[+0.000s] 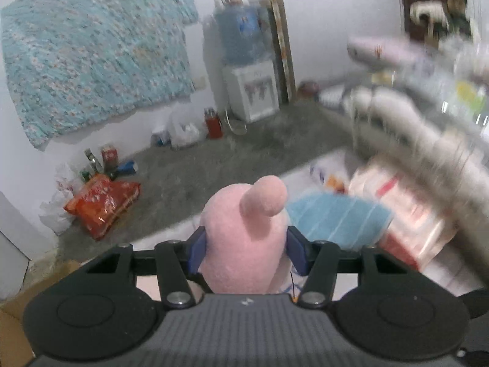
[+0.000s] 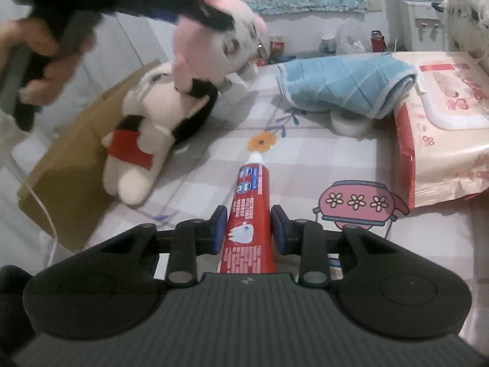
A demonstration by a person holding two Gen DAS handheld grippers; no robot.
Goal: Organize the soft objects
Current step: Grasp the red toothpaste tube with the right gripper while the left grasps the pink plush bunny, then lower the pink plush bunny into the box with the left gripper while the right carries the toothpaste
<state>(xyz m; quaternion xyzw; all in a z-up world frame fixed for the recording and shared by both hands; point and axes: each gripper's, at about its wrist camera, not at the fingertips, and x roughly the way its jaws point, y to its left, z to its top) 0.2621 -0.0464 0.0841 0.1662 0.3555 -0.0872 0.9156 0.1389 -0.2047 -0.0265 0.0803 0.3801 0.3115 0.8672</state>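
A pink and white plush toy (image 1: 244, 232) sits squeezed between the blue pads of my left gripper (image 1: 246, 244). From the right wrist camera, that left gripper (image 2: 211, 12) holds the plush toy (image 2: 220, 42) in the air above the table, a hand (image 2: 36, 58) on its handle. My right gripper (image 2: 249, 229) is low over the checked tablecloth (image 2: 305, 159), its pads against both sides of a red toothpaste tube (image 2: 249, 214). A black and white plush (image 2: 146, 128) with a red scarf lies at the table's left. A folded blue towel (image 2: 345, 85) lies further back.
A pack of wipes (image 2: 443, 128) lies at the right, with a white fluffy plush (image 2: 467, 15) behind it. A white roll (image 2: 348, 124) sits under the towel. An open cardboard box (image 2: 70, 159) stands beside the table's left edge. Bags and a water dispenser (image 1: 253, 91) line the far wall.
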